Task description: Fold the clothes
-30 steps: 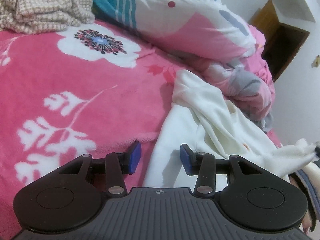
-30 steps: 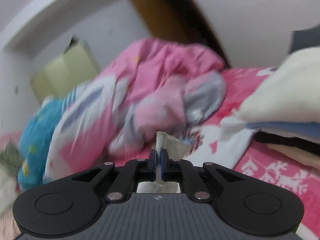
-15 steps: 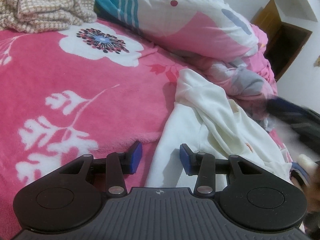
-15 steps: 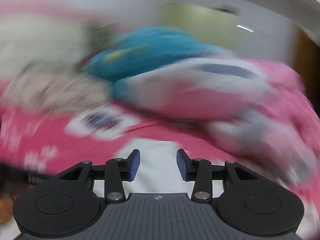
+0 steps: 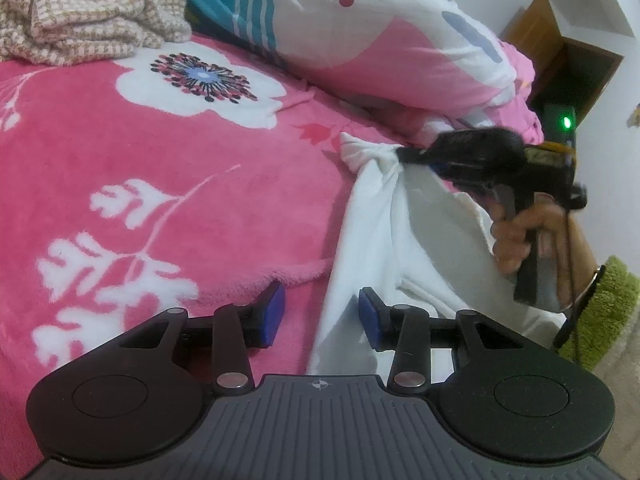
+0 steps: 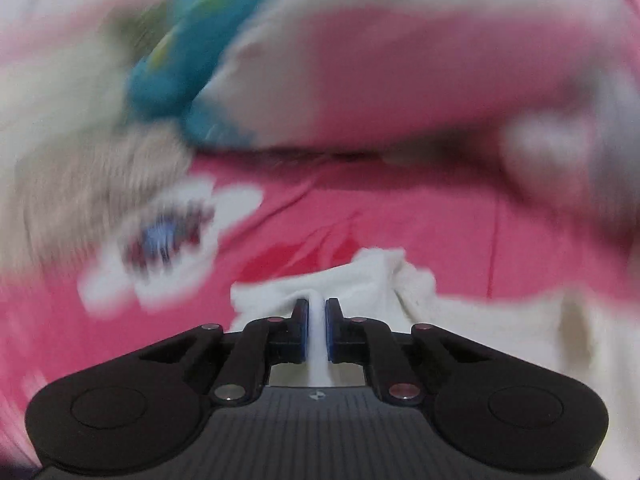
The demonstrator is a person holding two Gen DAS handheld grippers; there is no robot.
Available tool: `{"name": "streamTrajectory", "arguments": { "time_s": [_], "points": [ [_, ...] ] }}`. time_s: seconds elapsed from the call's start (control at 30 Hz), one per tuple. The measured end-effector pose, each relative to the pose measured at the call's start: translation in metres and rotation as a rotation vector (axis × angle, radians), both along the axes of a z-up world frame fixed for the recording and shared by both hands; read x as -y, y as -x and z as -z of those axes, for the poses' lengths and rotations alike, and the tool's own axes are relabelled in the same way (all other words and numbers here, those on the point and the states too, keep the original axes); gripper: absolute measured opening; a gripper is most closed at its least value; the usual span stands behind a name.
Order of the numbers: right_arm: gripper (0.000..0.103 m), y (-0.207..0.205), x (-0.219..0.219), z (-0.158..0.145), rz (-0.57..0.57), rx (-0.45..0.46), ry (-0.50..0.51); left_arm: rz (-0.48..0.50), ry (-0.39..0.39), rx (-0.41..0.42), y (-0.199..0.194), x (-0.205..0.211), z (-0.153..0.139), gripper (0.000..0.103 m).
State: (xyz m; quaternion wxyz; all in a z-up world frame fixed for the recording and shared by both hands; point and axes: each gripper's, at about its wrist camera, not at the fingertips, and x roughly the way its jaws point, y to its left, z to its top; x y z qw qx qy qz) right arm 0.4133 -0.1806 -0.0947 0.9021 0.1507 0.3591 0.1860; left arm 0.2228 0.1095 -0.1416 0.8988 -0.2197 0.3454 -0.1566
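Observation:
A white garment (image 5: pixel 380 240) lies crumpled on the pink flowered blanket (image 5: pixel 160 140). My left gripper (image 5: pixel 320 306) is open just above the garment's near left edge, its blue pads apart and pressing on nothing. In the left wrist view my right gripper (image 5: pixel 400 154), held by a hand (image 5: pixel 520 232), pinches the garment's far corner. In the blurred right wrist view the right gripper (image 6: pixel 317 320) has its jaws closing on a ridge of the white garment (image 6: pixel 360 276), and the pads press on the cloth.
A beige checked cloth (image 5: pixel 80 12) is bunched at the far left of the bed. A rumpled pink, white and teal quilt (image 5: pixel 380 40) runs along the back. A wooden door (image 5: pixel 560 60) stands at the far right, and a green sleeve (image 5: pixel 612 304) is at the right edge.
The right gripper let go of a beige cloth, opened, swung across the bed and closed on the white garment's far corner. The left gripper has kept still.

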Motion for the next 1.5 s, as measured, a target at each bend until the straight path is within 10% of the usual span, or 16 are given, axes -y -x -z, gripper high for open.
{"name": "streamTrajectory", "arguments": {
  "time_s": [0.17, 0.27, 0.4, 0.57, 0.67, 0.77, 0.9, 1.0, 1.3, 1.43, 1.5],
  "points": [
    [0.01, 0.009, 0.041, -0.006, 0.117, -0.023, -0.217, 0.0, -0.008, 0.0, 0.0, 0.001, -0.001, 0.041],
    [0.018, 0.013, 0.015, -0.025, 0.017, 0.051, -0.099, 0.0, -0.021, 0.002, 0.0, 0.002, -0.002, 0.041],
    [0.064, 0.004, -0.064, -0.041, -0.227, 0.149, 0.234, 0.0, -0.027, 0.006, 0.001, 0.003, -0.002, 0.041],
    [0.05, 0.002, -0.16, -0.008, -0.607, 0.143, 0.769, 0.003, -0.025, 0.004, 0.002, 0.002, -0.002, 0.041],
    [0.012, -0.008, -0.165, 0.011, -0.606, 0.102, 0.984, 0.005, -0.029, 0.004, 0.002, 0.002, -0.003, 0.041],
    [0.008, -0.031, -0.131, -0.023, -0.402, 0.085, 0.674, 0.007, -0.032, 0.004, 0.002, 0.002, -0.003, 0.041],
    [0.005, -0.05, -0.056, -0.05, -0.166, 0.036, -0.064, 0.007, -0.029, 0.002, 0.002, 0.002, -0.003, 0.041],
    [0.005, -0.055, -0.027, -0.045, -0.067, -0.002, -0.314, 0.006, -0.023, 0.001, 0.002, 0.001, -0.002, 0.041],
    [0.012, 0.016, 0.04, -0.084, 0.064, -0.013, -0.285, 0.013, -0.003, -0.005, -0.001, -0.002, -0.001, 0.041],
    [0.05, 0.12, 0.115, -0.11, 0.218, 0.016, -0.226, 0.011, -0.012, -0.002, 0.0, -0.001, -0.001, 0.041],
    [0.053, 0.174, 0.155, -0.113, 0.336, 0.014, -0.215, 0.007, -0.01, -0.004, 0.0, -0.001, -0.001, 0.041]
  ]
}}
